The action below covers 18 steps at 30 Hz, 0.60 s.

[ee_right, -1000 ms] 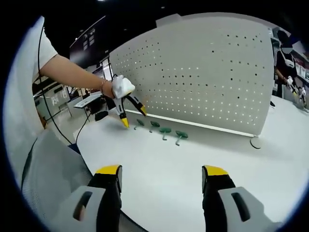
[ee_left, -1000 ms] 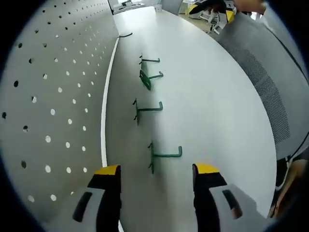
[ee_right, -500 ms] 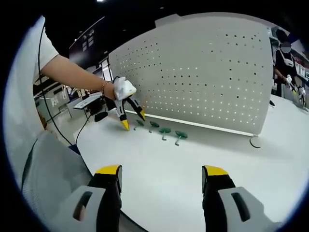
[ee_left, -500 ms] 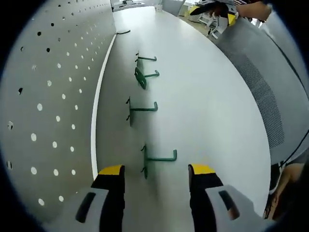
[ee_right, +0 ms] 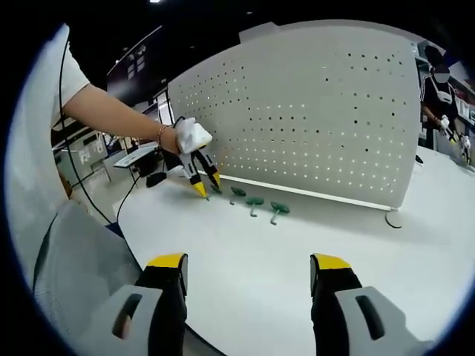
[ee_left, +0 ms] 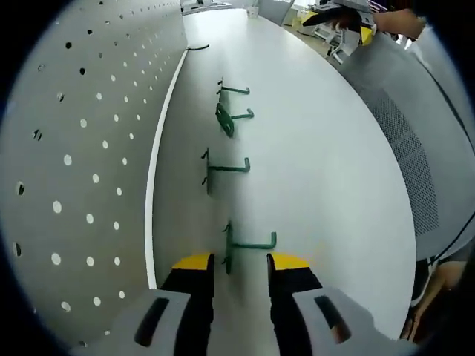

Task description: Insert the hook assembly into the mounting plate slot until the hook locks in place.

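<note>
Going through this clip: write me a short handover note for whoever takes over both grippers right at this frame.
Left gripper: jaws partly closed around the nearest green hook, which lies flat on the white table; whether they grip it cannot be told.
Right gripper: open, holds nothing, hovering above the table away from the work.
Three more hooks lie in a row along the foot of the pegboard.
Done: no hook is in the board.
Left: grip the hook, lift it, seat it in the pegboard until it locks.

White table [ee_right: 297, 259], grey mesh chair [ee_left: 415, 141], dim room behind.
</note>
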Tool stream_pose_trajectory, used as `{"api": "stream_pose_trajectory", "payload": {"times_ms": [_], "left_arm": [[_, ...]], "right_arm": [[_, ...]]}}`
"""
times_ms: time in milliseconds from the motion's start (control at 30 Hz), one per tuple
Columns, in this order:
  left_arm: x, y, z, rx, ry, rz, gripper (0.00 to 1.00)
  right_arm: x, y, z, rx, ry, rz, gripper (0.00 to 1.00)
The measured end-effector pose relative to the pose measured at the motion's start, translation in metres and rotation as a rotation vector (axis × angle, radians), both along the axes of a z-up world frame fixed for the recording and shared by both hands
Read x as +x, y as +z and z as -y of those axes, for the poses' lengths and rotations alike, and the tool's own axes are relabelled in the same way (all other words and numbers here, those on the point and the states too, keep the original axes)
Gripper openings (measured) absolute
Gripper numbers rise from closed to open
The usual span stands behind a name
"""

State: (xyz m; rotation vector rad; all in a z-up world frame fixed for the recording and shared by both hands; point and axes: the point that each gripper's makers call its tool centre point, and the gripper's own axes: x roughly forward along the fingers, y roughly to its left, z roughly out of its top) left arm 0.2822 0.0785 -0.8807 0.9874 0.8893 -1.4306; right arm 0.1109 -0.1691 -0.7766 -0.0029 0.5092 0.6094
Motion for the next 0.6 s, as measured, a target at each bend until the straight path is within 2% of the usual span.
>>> {"api": "stream_pose_trajectory", "payload": {"times_ms": [67,333,433,600], "left_arm": [[-0.0001,0.0000,-0.0002,0.001,0.000,0.004,0.20],[0.0051,-0.0003,0.0001,0.007,0.065,0.017,0.12],[0.0073,-0.0014,-0.0018,0.018,0.069,0.038,0.06],[0.0069,-0.0010,-0.0017,0.019,0.069,0.042,0.04]], "right_arm": [[-0.0002,0.0002,-0.0007,-0.002,0.003,0.001,0.64],[0.0004,0.0030,0.0005,-0.003,0.002,0.006,0.64],[0.0007,0.0034,0.0006,-0.003,0.001,0.008,0.64],[0.0007,0.0037,-0.0002,-0.004,0.003,0.009,0.64]]}}
